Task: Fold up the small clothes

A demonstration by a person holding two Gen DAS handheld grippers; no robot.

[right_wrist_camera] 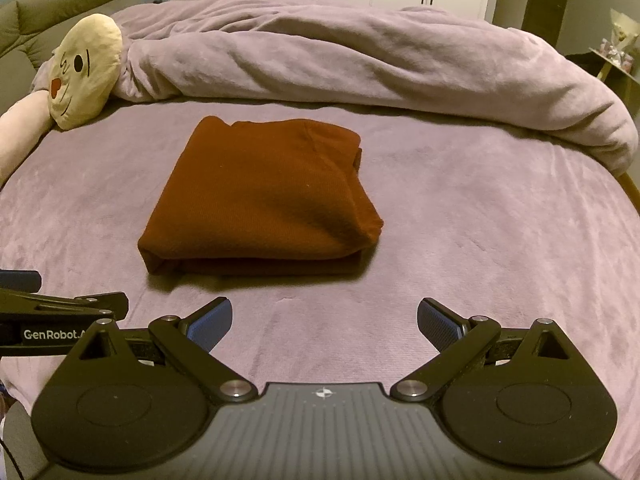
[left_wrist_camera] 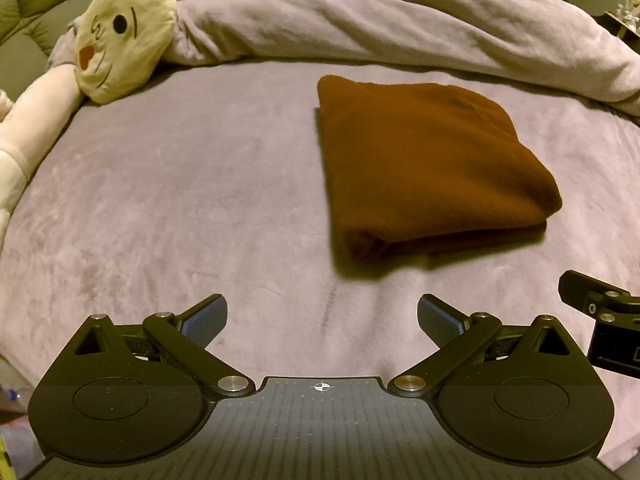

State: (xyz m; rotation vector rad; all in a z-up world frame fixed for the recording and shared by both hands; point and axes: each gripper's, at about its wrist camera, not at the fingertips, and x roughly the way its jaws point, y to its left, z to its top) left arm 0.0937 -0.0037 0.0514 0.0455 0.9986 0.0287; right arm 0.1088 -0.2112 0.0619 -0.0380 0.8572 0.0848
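While both grippers were held low over the near edge of the bed, nothing was gripped by either. The left gripper [left_wrist_camera: 322, 320] was seen with its jaws spread wide, the blue pads [left_wrist_camera: 206, 320] well apart and only the mauve bedspread [left_wrist_camera: 180, 200] showing between them. The right gripper [right_wrist_camera: 324, 322] was likewise released, its blue pads [right_wrist_camera: 212, 322] parted over bare fabric. Each tool was caught at the edge of the other's view: part of the right gripper at the right margin of the left wrist view, and part of the left gripper, marked with white lettering, at the left margin of the right wrist view.

A rust-brown garment [right_wrist_camera: 260, 204] was found folded into a compact, roughly rectangular bundle, laid flat on the bedspread ahead of both grippers and touched by neither. Its layered folds were turned toward the cameras. From the left wrist view it [left_wrist_camera: 432, 168] lay ahead and to the right; from the right wrist view, ahead and to the left.

Behind the garment a rumpled mauve duvet [right_wrist_camera: 360, 60] was heaped across the bed. A cream plush toy [left_wrist_camera: 124, 32] with a drawn face was propped at the duvet's left end, well apart from the garment.
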